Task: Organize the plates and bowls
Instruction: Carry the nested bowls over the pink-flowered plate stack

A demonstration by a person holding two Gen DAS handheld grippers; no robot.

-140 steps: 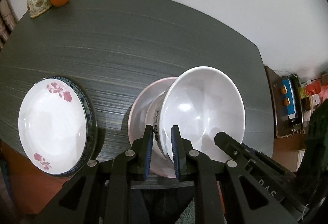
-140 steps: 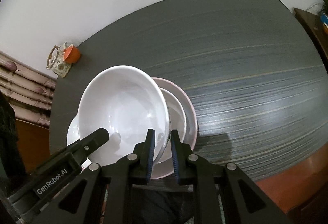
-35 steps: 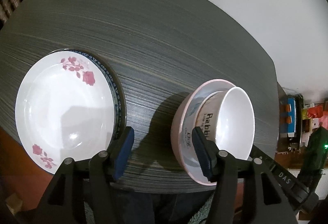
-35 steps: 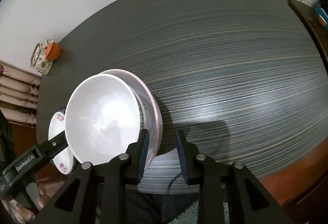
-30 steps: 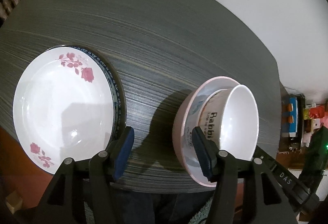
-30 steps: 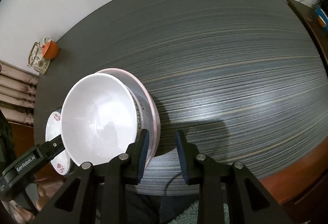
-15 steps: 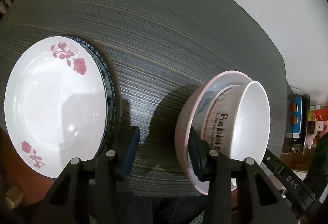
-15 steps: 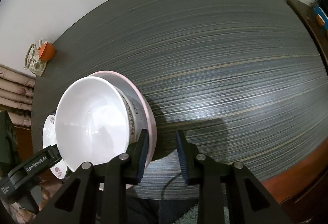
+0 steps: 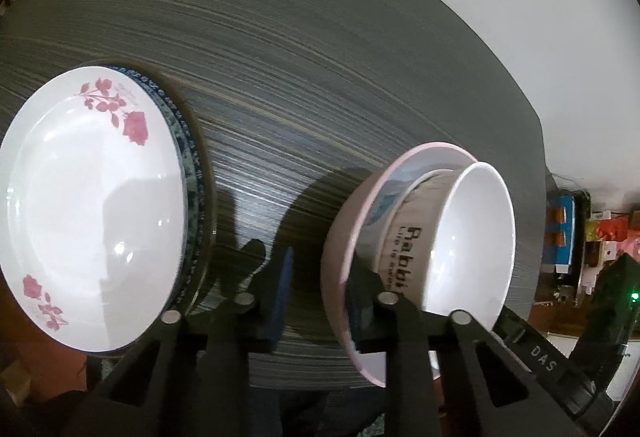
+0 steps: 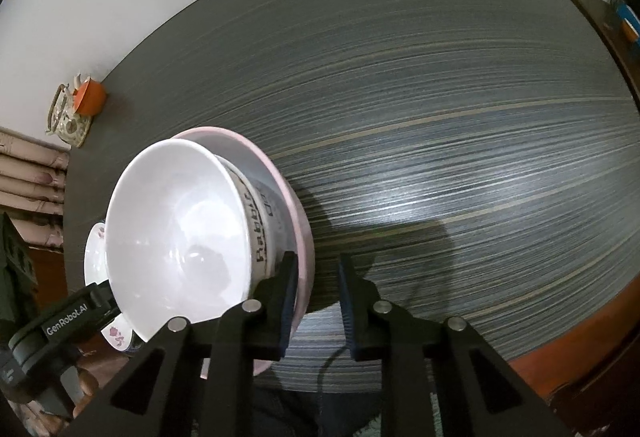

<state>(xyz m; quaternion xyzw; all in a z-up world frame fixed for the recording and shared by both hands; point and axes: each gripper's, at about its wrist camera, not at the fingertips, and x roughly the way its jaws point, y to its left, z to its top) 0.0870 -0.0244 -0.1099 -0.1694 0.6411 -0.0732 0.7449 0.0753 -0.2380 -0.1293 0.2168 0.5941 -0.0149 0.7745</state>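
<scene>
On dark table (image 9: 320, 57), pink bowl's (image 9: 340, 237) rim sits between both tongs.

The table (image 9: 320, 77) is dark grey with thin pale streaks running across it. The plate (image 9: 92, 205) is white with pink roses, and under it shows a rim (image 9: 188, 157) with a blue and white pattern; the outer bowl (image 9: 340, 249) is pale pink, and the inner bowl (image 9: 472, 245) is white with black letters on its cream side. Far back stand a small orange cup (image 10: 91, 97) and a teapot (image 10: 68, 123) with a flower pattern.
</scene>
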